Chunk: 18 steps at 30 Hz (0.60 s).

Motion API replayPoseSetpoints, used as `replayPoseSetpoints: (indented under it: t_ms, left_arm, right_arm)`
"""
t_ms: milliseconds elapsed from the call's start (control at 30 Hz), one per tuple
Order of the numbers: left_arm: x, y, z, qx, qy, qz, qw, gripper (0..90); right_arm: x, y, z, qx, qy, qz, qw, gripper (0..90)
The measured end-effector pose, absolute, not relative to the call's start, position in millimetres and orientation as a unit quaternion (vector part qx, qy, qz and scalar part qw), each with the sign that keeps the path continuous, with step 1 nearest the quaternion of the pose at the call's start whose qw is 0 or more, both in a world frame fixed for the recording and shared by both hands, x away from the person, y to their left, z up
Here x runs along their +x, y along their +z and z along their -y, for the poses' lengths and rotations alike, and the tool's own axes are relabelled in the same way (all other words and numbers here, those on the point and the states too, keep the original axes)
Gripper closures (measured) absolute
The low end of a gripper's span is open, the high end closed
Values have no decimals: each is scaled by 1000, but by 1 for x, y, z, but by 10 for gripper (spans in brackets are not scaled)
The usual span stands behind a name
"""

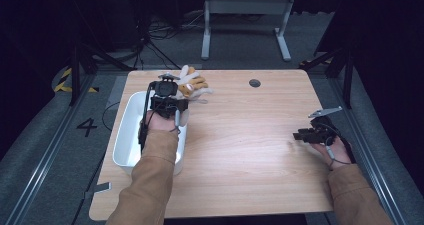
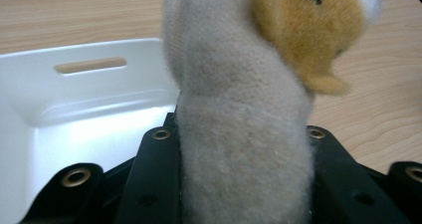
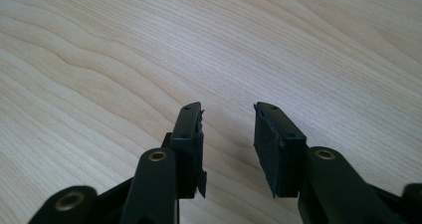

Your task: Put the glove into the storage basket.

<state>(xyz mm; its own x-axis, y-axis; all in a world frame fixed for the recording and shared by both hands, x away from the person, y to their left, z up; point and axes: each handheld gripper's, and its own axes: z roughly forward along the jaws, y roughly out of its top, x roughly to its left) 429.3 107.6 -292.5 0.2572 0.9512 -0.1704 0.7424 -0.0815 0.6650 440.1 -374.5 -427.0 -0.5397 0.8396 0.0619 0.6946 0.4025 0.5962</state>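
Note:
A cream and orange plush toy [image 1: 192, 85] hangs at the back left of the wooden table [image 1: 240, 145], held by my left gripper [image 1: 172, 92]. In the left gripper view the toy's cream limb [image 2: 244, 134] is pinched between the two black jaws, its orange part [image 2: 308, 30] above. A white plastic bin [image 1: 127, 135] lies under my left hand; its slotted wall [image 2: 89, 79] is close by. My right gripper [image 1: 300, 135] rests low at the table's right side, open, with bare wood between its fingers [image 3: 229, 129].
A round grommet hole [image 1: 254, 83] is in the table's back edge. Beyond the table stands a grey metal frame [image 1: 245, 15] on a dark floor with cables. A "4" mark [image 1: 86, 127] lies on the floor at left.

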Motion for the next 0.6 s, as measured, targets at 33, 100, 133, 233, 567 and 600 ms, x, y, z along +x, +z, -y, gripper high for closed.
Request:
replayPoseSetpoints:
  t_ms: [33,100,133,233,567,600]
  left_arm:
    - [429,-293,-112,712,155,-602,328,684]
    - [430,-294,-118,703,141,-619,321,684]
    - [431,-294,-120,701,136,-624,319,684]
    - [434,-295,-127,699,118,-636,304,685]
    - [444,-295,-144,699,84,-662,257,686]
    - [444,-295,-144,699,84,-662,257,687]
  right_arm:
    - [442,-427,373,458,291,-830,124,646]
    - [443,-427,370,456,293,-831,125,646]
    - [444,-427,370,453,293,-833,124,647]
    - [445,-426,367,454,291,-833,122,648]
    - [445,-426,368,452,294,-834,122,650]
    - [445,-426,368,452,294,-834,122,650]
